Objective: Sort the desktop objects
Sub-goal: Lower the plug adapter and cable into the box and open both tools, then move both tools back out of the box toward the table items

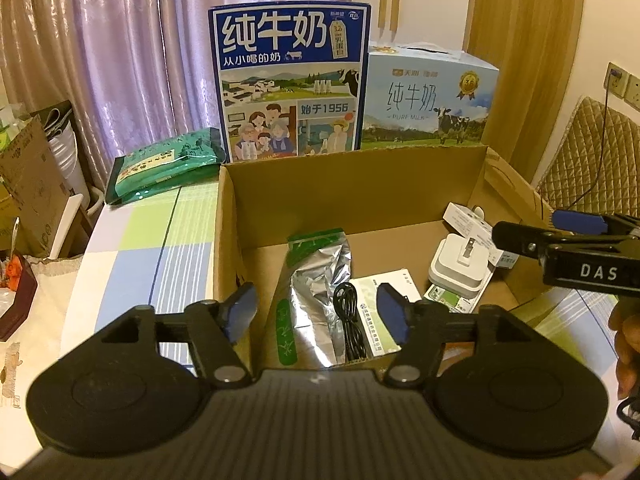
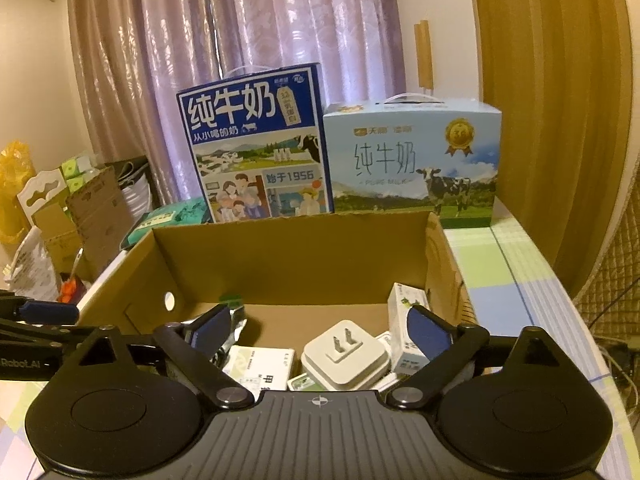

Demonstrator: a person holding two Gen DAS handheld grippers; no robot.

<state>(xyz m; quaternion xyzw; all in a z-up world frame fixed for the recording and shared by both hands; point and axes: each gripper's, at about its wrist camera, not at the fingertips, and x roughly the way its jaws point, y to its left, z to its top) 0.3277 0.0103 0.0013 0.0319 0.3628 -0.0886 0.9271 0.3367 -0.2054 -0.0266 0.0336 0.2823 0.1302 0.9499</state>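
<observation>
Left wrist view: both the left gripper (image 1: 316, 312) and right gripper (image 2: 322, 334) hover, jaws apart, empty, over a cardboard box (image 1: 352, 184); its light, rigid white plug adapter (image 1: 460, 266) looks best gripped across flat sides.

The left gripper (image 1: 316, 312) is held level, and its two blue-padded fingers (image 1: 240, 312) are spread wide, with nothing between them. The right gripper (image 2: 320, 330) is held in the same way, its jaws wide apart and nothing gripped. In the left wrist view the right gripper is seen from the side at the right edge, and part of a hand (image 1: 626, 344) is seen below it. In the right wrist view the left gripper's fingers are seen at the left edge.
</observation>
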